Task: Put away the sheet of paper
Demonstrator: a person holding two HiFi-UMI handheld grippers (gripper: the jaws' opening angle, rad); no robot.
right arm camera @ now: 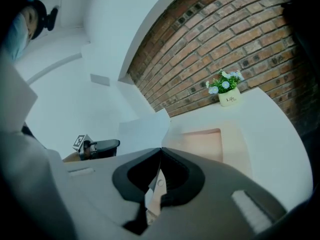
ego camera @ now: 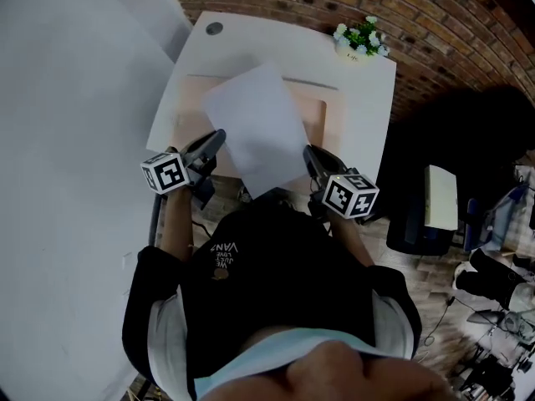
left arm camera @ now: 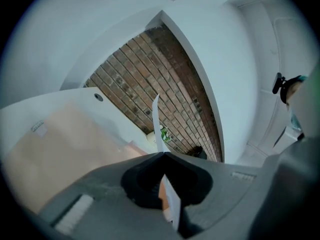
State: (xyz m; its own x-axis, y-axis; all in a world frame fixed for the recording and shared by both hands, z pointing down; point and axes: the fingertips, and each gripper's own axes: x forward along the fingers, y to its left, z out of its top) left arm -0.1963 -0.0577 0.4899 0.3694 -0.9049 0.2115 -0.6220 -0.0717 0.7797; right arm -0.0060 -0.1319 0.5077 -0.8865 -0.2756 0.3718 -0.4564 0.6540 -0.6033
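A white sheet of paper (ego camera: 255,128) is held up in the air above the white desk (ego camera: 368,107), tilted, between the two grippers. My left gripper (ego camera: 219,136) is shut on the sheet's left edge; in the left gripper view the sheet of paper (left arm camera: 156,126) shows edge-on, rising out of the closed jaws (left arm camera: 163,153). My right gripper (ego camera: 308,151) is shut on the sheet's right lower edge. In the right gripper view the sheet of paper (right arm camera: 142,131) spreads to the left from the closed jaws (right arm camera: 160,149), and the left gripper (right arm camera: 100,146) shows beyond it.
A pale orange mat (ego camera: 313,107) lies on the desk under the sheet. A small pot of flowers (ego camera: 359,40) stands at the desk's far right corner by the brick wall (ego camera: 418,15). A white wall (ego camera: 75,98) is on the left; dark equipment (ego camera: 435,199) stands right of the desk.
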